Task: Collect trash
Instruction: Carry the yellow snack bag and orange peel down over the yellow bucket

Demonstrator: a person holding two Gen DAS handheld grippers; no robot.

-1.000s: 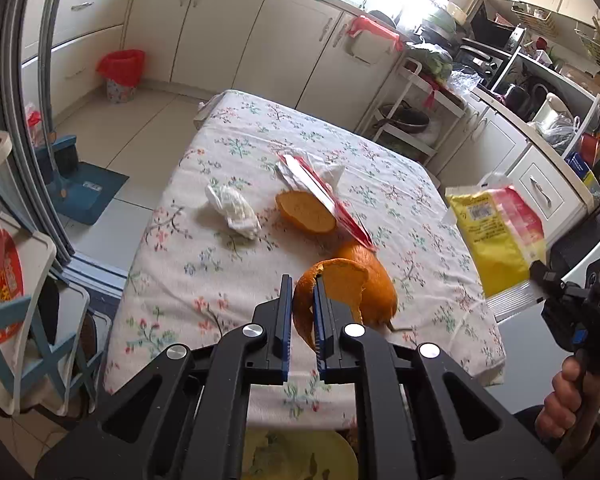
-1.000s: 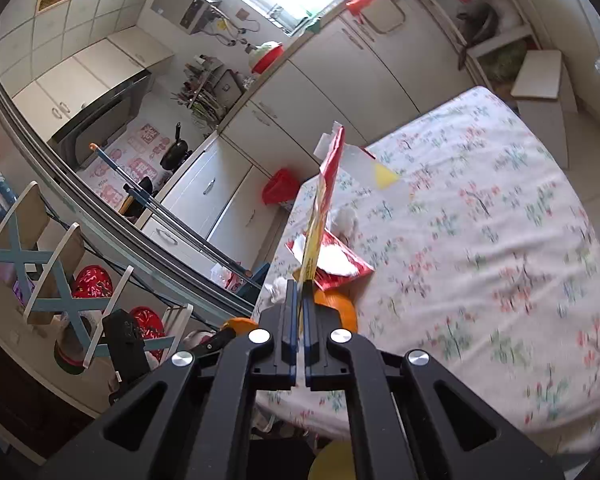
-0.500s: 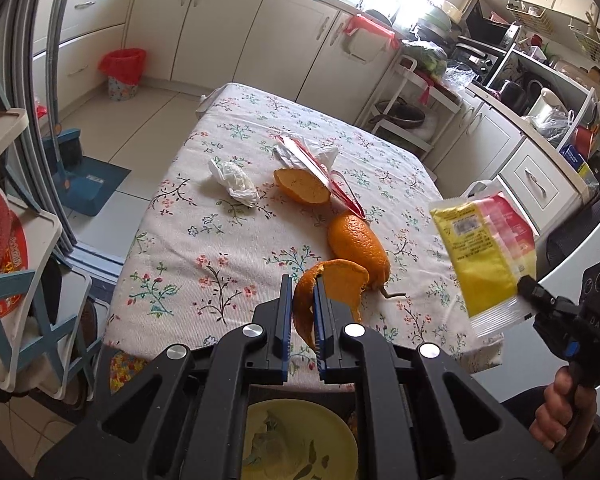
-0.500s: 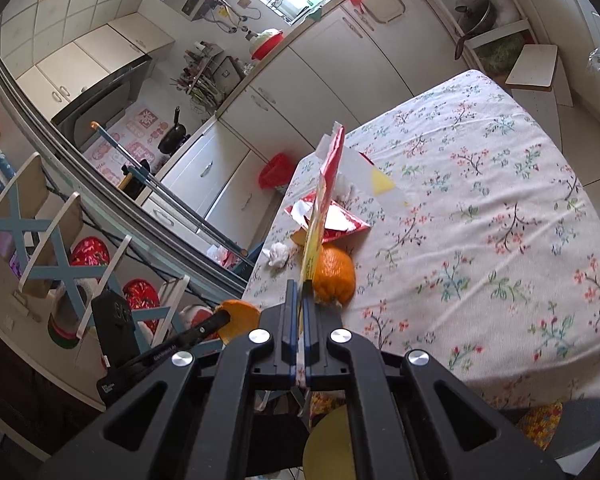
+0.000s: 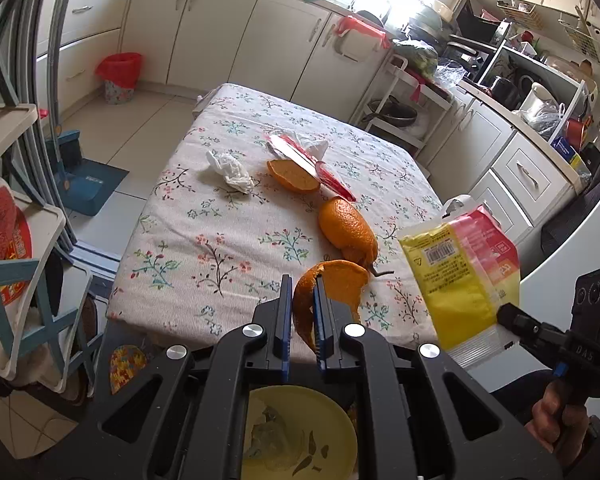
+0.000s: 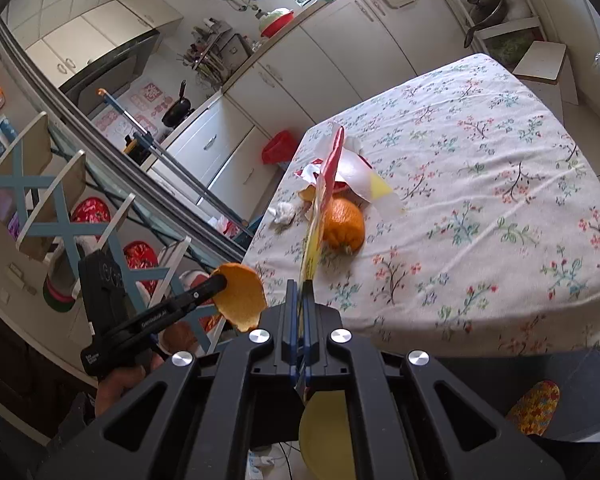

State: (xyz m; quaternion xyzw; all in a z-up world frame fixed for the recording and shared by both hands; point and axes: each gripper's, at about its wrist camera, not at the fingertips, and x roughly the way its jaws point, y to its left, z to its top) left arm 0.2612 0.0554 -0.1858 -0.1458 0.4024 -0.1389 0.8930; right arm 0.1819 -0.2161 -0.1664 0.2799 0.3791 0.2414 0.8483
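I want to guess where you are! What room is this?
It looks like a home kitchen. Cream cabinets run along the wall, pots and a kettle crowd the counter, and a frying pan hangs up near a table with a flowery cloth.

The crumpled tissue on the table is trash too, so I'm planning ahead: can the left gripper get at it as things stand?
Probably not yet. The crumpled tissue lies uncovered on the table, but the left gripper is shut on an orange peel, so its fingers are occupied.

Left tongs clamped on orange peel; right tongs pinched on wrapper; both raised.
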